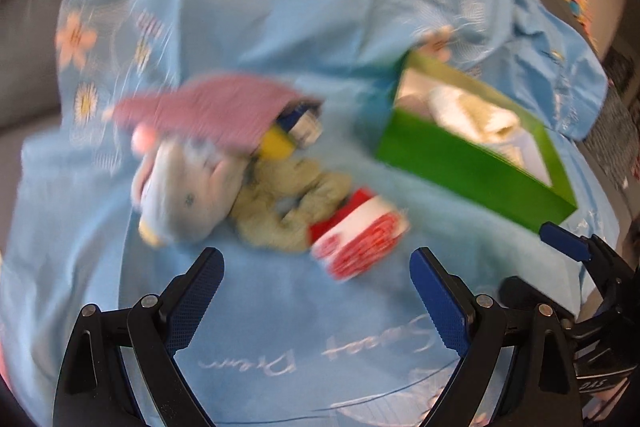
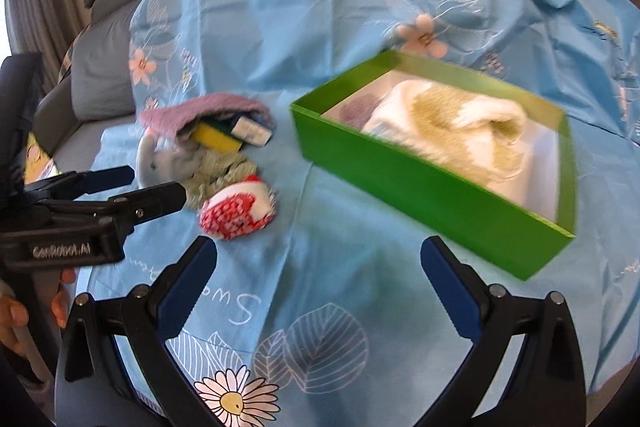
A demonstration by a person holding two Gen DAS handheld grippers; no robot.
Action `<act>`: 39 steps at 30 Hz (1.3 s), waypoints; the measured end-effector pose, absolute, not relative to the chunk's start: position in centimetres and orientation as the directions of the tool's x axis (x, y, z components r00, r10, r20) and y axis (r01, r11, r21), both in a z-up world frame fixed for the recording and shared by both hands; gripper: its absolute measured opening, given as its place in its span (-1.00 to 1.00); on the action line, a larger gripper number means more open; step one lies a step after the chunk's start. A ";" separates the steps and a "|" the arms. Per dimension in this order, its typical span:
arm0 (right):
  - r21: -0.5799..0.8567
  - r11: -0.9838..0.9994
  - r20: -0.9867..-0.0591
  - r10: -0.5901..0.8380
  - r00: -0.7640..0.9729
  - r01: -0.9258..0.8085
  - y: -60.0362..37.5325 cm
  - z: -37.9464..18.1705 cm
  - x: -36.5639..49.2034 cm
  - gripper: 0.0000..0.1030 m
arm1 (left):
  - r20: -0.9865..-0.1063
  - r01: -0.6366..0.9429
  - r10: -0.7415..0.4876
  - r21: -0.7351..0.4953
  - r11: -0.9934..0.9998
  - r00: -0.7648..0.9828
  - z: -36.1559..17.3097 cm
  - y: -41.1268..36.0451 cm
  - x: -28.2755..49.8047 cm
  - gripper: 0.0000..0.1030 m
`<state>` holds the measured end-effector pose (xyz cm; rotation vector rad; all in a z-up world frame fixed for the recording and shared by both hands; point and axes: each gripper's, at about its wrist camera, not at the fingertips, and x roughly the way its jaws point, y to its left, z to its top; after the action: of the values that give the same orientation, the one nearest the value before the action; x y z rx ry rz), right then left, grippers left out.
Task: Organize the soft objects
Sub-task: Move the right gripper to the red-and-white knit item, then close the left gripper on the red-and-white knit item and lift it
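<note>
While both grippers' fingers are spreading apart, empty, a green rectangular cardboard box [image 2: 420,179] holding a cream towel [image 2: 452,123] is sitting right of a red-and-white rolled cloth [image 2: 236,207].

Illumination is bright, even and diffuse; shadows are faint. The left wrist view shows heavy motion blur throughout. The right wrist view is sharper, slightly smeared. Fisheye curvature and dark vignetting affect all edges.
</note>
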<state>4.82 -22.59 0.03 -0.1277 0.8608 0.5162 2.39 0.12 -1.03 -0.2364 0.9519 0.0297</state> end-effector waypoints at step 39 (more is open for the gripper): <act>0.124 0.583 -0.799 0.538 0.267 -0.803 -11.9 -6.3 8.2 0.06 | -0.743 -0.056 -0.426 -0.526 0.849 0.516 -5.4 1.0 5.1 0.06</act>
<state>8.23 -11.95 -6.28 -0.3356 0.9215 0.9281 5.13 1.03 -5.40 -0.5334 1.0157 -0.2353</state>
